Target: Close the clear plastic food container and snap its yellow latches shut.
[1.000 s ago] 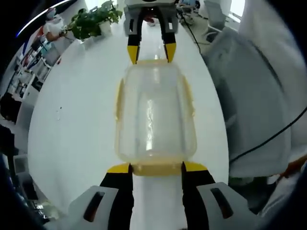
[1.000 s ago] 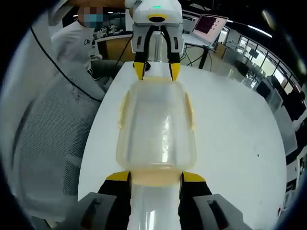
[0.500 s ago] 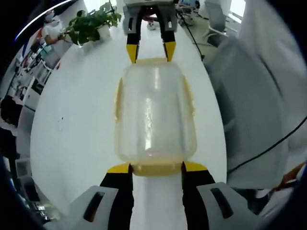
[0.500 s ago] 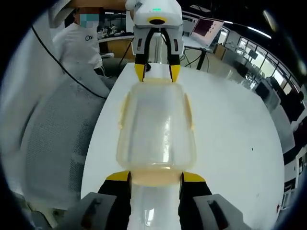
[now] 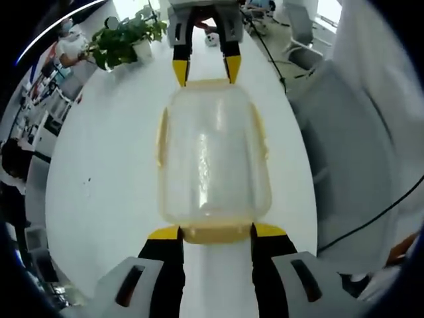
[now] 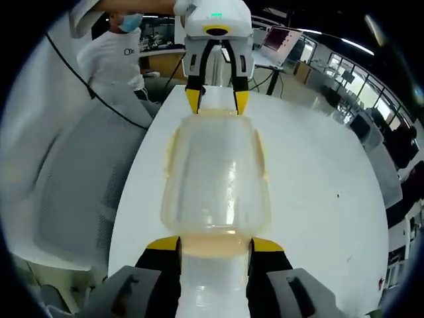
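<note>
The clear container (image 5: 213, 159) lay on the white table (image 5: 106, 179) with its lid on, stretched lengthwise between the two grippers, which faced each other across it. In the left gripper view, the left gripper (image 5: 215, 232) had its two yellow-tipped jaws spread apart, one on each side of the near yellow end latch (image 5: 215, 233), the tips touching or just beside the latch's corners; whether they actually squeezed it could not be told. At the far end the right gripper (image 5: 206, 68) stood the same way, jaws apart and tips at the far rim. The right gripper view showed the mirror of this: the container (image 6: 216, 175) ahead, the right gripper (image 6: 214, 246) spread around its own end latch (image 6: 214, 246), and the left gripper (image 6: 216, 99) at the far end with its jaws parted. The long yellow side latches (image 5: 161, 136) appeared to stand slightly out from the walls, though the clear plastic made it hard to say if they were snapped. A potted plant (image 5: 122, 36) stood far left on the table, and a grey mesh chair (image 6: 86, 199) sat beside the table's edge. As a judgement, the lid looked seated and the step in hand was the end latches, with both grippers placed to press them. The next move would call for pushing each end flap down and inward until it clicked, keeping the two ends balanced so the light box did not slide, then turning to the side latches.
</note>
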{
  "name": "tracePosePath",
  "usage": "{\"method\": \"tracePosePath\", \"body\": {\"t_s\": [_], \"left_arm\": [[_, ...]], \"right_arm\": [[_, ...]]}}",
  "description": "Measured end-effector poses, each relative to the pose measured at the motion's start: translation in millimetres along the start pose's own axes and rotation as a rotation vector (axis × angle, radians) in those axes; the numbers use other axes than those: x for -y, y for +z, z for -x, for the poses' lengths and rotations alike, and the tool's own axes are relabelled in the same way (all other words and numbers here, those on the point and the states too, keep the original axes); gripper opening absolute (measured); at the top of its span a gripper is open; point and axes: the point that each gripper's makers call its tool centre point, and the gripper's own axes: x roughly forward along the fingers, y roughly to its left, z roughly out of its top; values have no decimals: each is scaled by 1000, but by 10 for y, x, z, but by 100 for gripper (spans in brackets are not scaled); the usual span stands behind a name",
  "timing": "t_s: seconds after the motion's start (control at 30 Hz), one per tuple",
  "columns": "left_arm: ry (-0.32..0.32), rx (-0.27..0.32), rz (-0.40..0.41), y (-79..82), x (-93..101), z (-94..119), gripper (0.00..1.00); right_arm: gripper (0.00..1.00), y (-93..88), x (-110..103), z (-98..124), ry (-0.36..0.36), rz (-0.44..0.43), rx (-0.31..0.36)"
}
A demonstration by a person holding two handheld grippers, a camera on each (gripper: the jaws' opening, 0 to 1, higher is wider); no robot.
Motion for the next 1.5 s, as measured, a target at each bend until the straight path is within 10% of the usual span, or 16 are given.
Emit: {"method": "tracePosePath", "body": {"t_s": [0.7, 1.5], "left_arm": [[-30, 13, -4, 454, -142, -418, 36], [-41, 17, -1, 620, -164, -701, 36]], "right_arm": [[36, -595, 68, 137, 10, -24, -24], [36, -916, 75, 106, 21, -35, -48]]}}
